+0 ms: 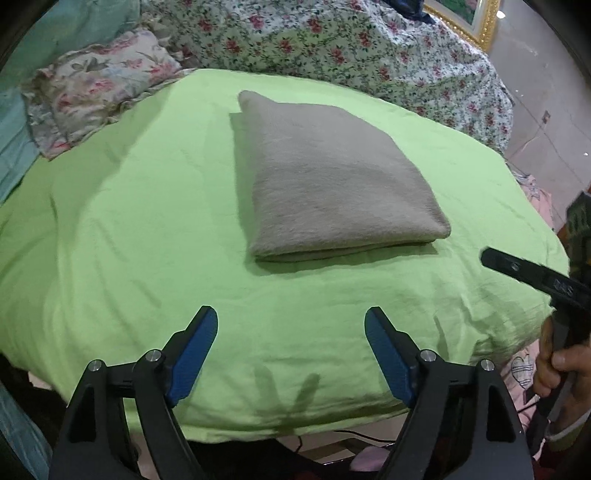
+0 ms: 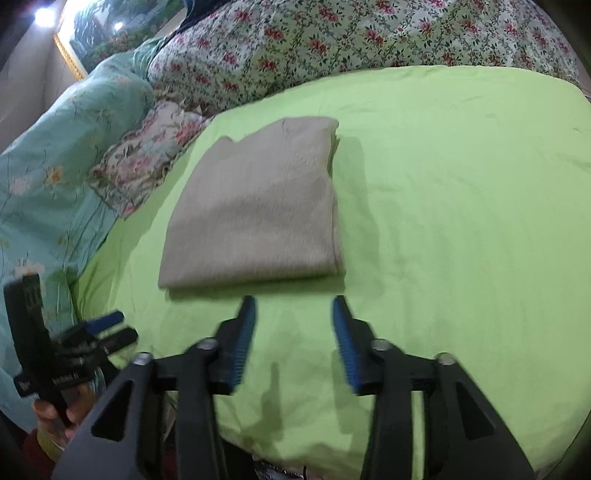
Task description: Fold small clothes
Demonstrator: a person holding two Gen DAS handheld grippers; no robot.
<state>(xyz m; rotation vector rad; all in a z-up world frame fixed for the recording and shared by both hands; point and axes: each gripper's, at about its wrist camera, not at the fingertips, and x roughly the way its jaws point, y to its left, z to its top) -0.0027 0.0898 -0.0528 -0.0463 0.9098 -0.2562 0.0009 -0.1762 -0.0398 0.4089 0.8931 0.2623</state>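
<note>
Home bedroom. Bed (image 1: 147, 221) lying ahead of jaws, wearing lime-green sheet. Floral quilt (image 1: 332, 48) heaping up beyond bed's far side. Ruffled floral pillow (image 1: 96, 85) sitting ahead-left of left jaws, touching sheet edge. Teal flowered bedding (image 2: 55, 155) spreading left of right jaws. Gold-framed picture (image 1: 469, 18) hanging on wall, far ahead-right of left jaws. Folded beige garment (image 1: 328, 177) resting on sheet, straight ahead of both jaws. Pale tiled floor (image 1: 546, 129) showing right of bed.
</note>
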